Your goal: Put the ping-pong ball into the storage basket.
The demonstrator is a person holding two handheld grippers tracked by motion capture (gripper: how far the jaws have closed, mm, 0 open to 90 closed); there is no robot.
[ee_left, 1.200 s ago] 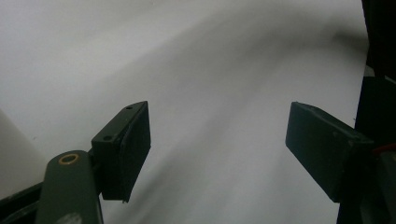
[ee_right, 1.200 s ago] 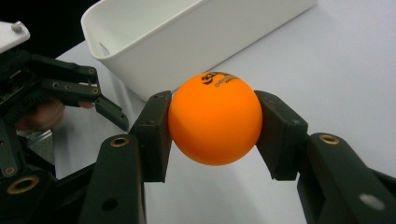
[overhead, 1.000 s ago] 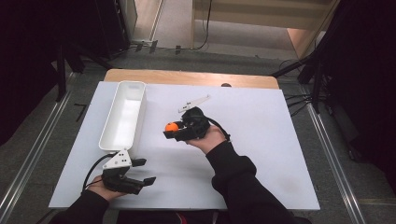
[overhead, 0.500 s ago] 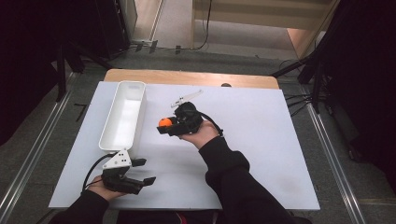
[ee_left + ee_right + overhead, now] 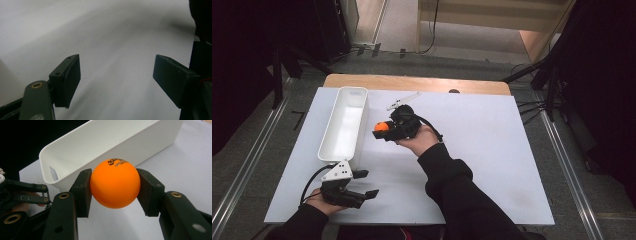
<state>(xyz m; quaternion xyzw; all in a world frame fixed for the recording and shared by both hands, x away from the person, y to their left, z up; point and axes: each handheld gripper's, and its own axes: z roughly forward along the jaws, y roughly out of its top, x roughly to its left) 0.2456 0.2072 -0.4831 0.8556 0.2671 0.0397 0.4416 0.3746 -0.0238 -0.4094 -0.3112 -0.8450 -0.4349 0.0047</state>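
An orange ball with dark print on top is clamped between the jaws of my right gripper. From above, the orange ball is held above the white mat, just right of the long white bin. The right gripper points left toward the bin's wall. The white bin looks empty inside. My left gripper rests at the mat's near left corner, open, with nothing between its fingers.
A white mat covers most of the wooden table. A small white clip-like object lies behind the right hand. The left gripper appears at the lower left of the right gripper view. Dark floor and rails surround the table.
My right gripper has carried the orange ball leftward, closer to the white bin. The left gripper has stayed put.
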